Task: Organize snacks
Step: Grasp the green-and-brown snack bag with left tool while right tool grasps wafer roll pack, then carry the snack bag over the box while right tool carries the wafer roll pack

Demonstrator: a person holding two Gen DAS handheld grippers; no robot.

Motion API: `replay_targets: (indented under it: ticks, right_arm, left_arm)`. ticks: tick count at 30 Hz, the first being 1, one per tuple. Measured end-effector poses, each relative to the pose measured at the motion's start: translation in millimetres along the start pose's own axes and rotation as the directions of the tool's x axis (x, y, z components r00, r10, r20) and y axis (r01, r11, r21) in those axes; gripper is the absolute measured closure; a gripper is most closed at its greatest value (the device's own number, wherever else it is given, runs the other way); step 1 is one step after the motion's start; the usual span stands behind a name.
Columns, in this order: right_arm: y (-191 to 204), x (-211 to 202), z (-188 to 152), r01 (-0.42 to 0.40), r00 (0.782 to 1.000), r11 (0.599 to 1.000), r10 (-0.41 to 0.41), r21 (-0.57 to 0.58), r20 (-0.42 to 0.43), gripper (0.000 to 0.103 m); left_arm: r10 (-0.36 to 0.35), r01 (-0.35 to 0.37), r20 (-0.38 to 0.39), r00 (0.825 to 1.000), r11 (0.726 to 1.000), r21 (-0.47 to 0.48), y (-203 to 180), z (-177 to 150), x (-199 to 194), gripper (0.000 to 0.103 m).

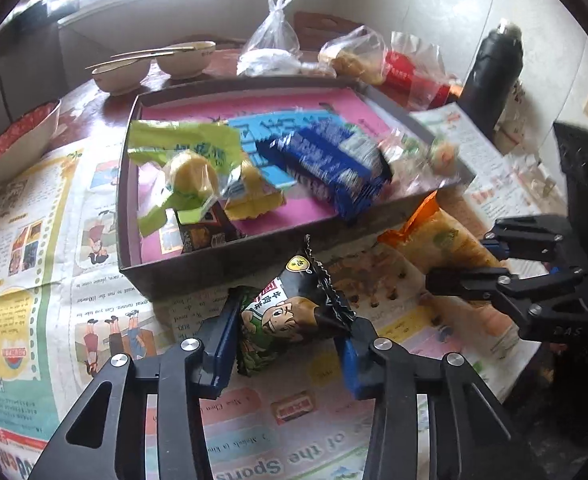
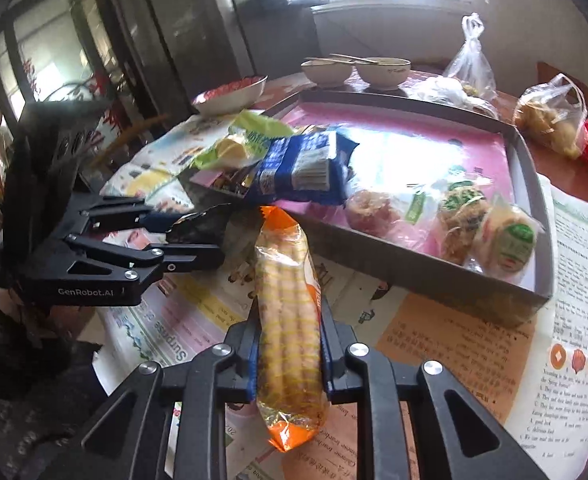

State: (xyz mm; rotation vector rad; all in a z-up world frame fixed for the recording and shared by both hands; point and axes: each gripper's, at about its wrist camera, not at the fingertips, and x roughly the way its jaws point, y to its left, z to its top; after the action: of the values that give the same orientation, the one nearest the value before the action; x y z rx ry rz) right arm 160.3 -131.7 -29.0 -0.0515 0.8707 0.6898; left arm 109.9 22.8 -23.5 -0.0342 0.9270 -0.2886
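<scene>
My left gripper (image 1: 290,344) is shut on a dark snack packet (image 1: 294,312) with a cartoon figure, just in front of the grey tray (image 1: 198,276). In the right wrist view the left gripper (image 2: 194,238) shows at the left, with the dark packet (image 2: 204,220) in its tips. My right gripper (image 2: 288,344) is shut on a long orange packet of biscuit sticks (image 2: 286,280), which points toward the tray's near wall (image 2: 414,280). Inside the pink-lined tray lie a green packet (image 1: 182,148), a blue packet (image 1: 334,160) and clear-wrapped pastries (image 2: 486,224).
Newspaper (image 1: 54,240) covers the table under the tray. Behind the tray stand two bowls (image 1: 182,58) with chopsticks, plastic bags of food (image 1: 272,40) and a black bottle (image 1: 494,64). A bowl of red bits (image 1: 18,140) sits at the left.
</scene>
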Motion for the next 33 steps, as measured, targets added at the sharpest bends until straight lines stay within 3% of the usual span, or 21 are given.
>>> replay_targets:
  ticks: [3,9,12,22,33]
  right_arm:
    - [-2,-10,4,-0.004,1.000,1.000,0.003,0.025,0.029,0.080]
    - [-10,-30,19,-0.001,0.995,0.996,-0.008,0.088,0.103,0.080]
    - [-16,-37,30,0.035,0.989,0.992,-0.052,0.118,0.141,0.080]
    - [-25,-56,53,0.067,0.959,0.985,-0.107,0.157,0.261,0.080]
    - [-36,-51,62,0.067,0.953,0.980,-0.119,0.189,0.277,0.080]
  left_arm:
    - [-0.027,0.028,0.028,0.999,1.000,-0.006,-4,2,-14,0.060]
    - [-0.013,0.016,0.093,0.996,0.999,-0.034,-8,10,-37,0.060]
    - [0.016,-0.012,0.121,0.992,0.999,-0.038,-8,19,-43,0.060]
    - [0.028,-0.015,0.146,0.989,0.996,-0.086,-7,46,-38,0.060]
    - [0.071,-0.055,0.136,0.988,0.991,-0.121,-1,61,-20,0.060]
